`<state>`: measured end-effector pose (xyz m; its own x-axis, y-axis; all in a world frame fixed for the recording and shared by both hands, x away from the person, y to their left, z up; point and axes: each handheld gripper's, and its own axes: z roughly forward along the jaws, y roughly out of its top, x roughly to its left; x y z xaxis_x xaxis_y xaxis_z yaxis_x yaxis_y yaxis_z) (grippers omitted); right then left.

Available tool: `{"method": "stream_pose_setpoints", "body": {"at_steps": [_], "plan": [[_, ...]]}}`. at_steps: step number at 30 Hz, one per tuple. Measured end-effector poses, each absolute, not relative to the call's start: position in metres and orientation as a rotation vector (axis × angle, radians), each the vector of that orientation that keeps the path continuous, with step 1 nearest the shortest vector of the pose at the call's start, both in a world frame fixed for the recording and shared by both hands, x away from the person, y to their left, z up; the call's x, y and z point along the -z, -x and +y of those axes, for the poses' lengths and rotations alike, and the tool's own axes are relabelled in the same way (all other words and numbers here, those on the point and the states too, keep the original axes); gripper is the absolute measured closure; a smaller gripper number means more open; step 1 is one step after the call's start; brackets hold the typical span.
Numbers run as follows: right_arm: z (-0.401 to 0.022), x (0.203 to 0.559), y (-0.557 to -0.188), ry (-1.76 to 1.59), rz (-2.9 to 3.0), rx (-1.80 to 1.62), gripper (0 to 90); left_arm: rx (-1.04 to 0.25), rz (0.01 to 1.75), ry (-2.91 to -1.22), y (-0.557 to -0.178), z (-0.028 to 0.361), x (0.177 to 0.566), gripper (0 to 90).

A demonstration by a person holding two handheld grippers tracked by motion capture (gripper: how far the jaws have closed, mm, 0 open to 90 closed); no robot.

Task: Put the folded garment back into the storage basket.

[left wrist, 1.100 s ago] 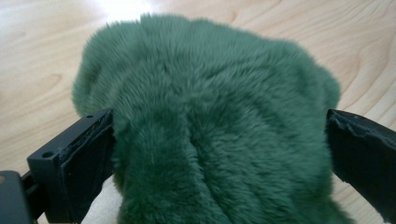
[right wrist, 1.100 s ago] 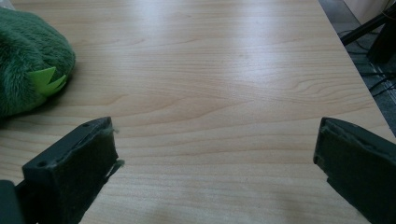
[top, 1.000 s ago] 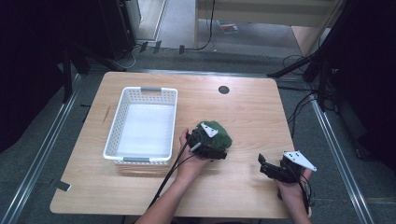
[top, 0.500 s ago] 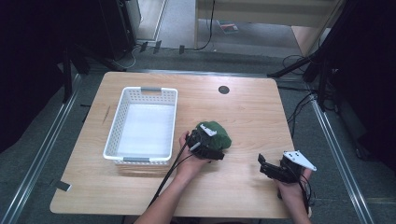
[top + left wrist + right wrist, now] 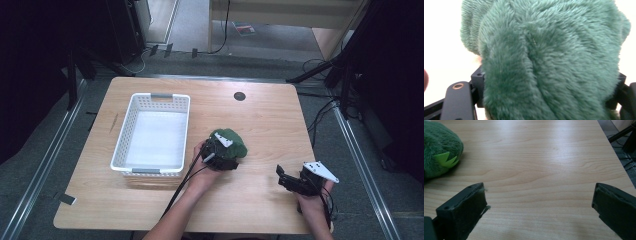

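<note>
Closing left gripper (image 5: 231,152) jaws now sit buried in green plush (image 5: 549,62).

plush toy (image 5: 549,62): green cloth, deep soft fuzzy pile | counter (image 5: 270,120): pale wood grain, smooth, faint sheen | basket (image 5: 125,145): white plastic, perforated walls, matt | right gripper fingers (image 5: 461,212): black, matt, rough-edged pads

In my left gripper view the green plush toy (image 5: 549,62) bulges so close that it hides my left gripper's (image 5: 226,156) jaw tips and runs off the top and bottom edges, while in my right gripper view it is cut off at the upper left corner.
</note>
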<state>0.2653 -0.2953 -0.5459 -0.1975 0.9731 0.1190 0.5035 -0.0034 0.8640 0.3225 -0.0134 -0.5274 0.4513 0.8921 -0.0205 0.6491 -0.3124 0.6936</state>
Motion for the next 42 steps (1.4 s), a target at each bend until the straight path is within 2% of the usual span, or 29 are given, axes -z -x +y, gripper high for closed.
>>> {"method": "stream_pose_setpoints", "body": {"at_steps": [11,27,42], "plan": [[-0.295,0.546,-0.265,-1.525,1.742,-1.129,0.0,-0.485,1.226,-1.988,-0.308,-0.002,0.499,22.9],[-0.295,0.546,-0.266,-1.523,1.743,-1.122,0.0,-0.502,1.193,-1.894,-0.291,0.04,0.455,23.0],[-0.295,0.546,-0.266,-1.525,1.74,-1.122,0.0,-0.575,1.187,-1.838,-0.283,0.078,0.434,23.0]]}}
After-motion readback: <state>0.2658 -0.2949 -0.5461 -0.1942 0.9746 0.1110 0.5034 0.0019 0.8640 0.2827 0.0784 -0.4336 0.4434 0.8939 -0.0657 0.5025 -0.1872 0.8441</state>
